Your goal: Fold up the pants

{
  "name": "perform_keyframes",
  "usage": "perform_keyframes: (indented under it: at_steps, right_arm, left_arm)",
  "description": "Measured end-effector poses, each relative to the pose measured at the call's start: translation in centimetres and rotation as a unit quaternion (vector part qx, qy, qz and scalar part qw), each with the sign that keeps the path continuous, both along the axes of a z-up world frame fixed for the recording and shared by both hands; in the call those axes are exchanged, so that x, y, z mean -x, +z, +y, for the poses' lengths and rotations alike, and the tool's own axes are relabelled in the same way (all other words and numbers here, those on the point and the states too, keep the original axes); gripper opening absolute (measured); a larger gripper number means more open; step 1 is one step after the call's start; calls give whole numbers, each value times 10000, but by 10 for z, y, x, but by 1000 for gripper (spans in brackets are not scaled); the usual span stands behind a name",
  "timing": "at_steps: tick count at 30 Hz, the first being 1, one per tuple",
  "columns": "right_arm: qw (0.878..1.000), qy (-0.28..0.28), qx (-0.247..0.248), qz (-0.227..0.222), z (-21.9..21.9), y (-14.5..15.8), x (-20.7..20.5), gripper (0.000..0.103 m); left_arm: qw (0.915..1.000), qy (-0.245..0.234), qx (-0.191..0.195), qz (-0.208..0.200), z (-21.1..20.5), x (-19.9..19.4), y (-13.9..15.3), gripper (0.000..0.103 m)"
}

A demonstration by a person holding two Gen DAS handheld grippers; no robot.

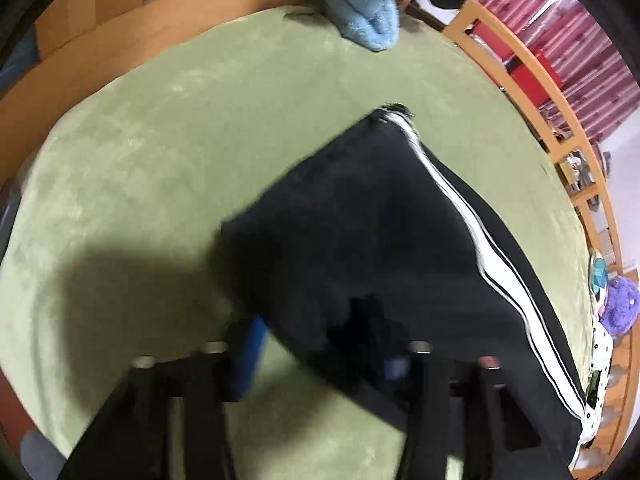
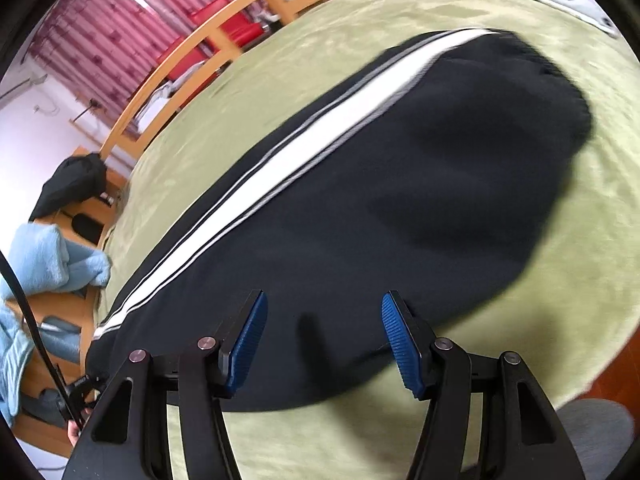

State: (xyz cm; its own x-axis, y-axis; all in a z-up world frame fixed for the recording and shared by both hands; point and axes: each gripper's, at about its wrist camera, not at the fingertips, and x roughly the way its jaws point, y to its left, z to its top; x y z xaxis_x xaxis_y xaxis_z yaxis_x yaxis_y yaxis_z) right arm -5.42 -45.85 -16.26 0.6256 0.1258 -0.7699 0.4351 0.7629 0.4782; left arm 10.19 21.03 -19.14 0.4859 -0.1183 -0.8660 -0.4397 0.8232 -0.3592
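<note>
Black track pants with a white side stripe lie on the green bed cover, already doubled into a long, narrow shape. Long axis runs from the elastic waistband, far right in the right wrist view, down toward the lower left, where the cloth ends near the bed edge. Right gripper: blue pads stand well apart, nothing between them, hovering just over the near edge of the pants, pointing across the axis rather than along it. Left gripper: one blue pad shows at left; the other side is buried under dark cloth draped over it, and the frame is blurred. Cannot tell whether it is clamped on the fabric or merely under it. A pale blue towel sits at the far bed edge, well apart. Judgement: the next fold goes end to end along the axis, and the left gripper is nearer a free end.
</note>
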Motion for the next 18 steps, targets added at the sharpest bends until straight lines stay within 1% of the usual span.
perform_keyframes:
  at_steps: [1, 2, 4, 5, 7, 10, 11, 12, 13, 14, 16, 18]
  right_arm:
    - [9999, -106, 49, -11, -12, 2, 7, 62]
    - [9996, -240, 117, -20, -25, 4, 14, 64]
    - [9983, -543, 213, -87, -53, 6, 26, 75]
    - [9974, -669, 226, -121, -66, 7, 30, 77]
    - [9962, -835, 200, -152, -89, 5, 35, 79]
    - [9943, -1041, 61, -210, -126, -3, 31, 80]
    - [9935, -1104, -54, -261, -139, -7, 27, 80]
    - [9930, -1123, -180, -309, -147, -11, 23, 83]
    - [9920, -1131, -415, -381, -161, -19, 15, 87]
    - [9907, -1160, -566, -421, -169, -25, 10, 87]
    - [9847, -1248, -1127, -455, -190, -46, -6, 91]
    - [9757, -1319, -1695, -442, -202, -64, -21, 91]
  left_arm:
    - [9999, -51, -86, -29, -7, 3, 4, 69]
    - [9997, -96, -211, -59, -15, 7, 8, 69]
    - [9985, -231, -469, -153, -33, 16, 16, 69]
    - [9974, -328, -607, -218, -46, 20, 21, 69]
    - [9952, -468, -783, -359, -67, 23, 28, 69]
    - [9924, -664, -881, -549, -93, 26, 37, 69]
    - [9913, -783, -851, -622, -106, 24, 39, 69]
    - [9908, -845, -836, -652, -115, 23, 40, 69]
    - [9899, -929, -822, -680, -125, 21, 41, 69]
    - [9893, -984, -818, -694, -131, 25, 42, 69]
    - [9877, -1117, -835, -702, -151, 19, 45, 69]
    - [9865, -1191, -871, -709, -164, 17, 45, 69]
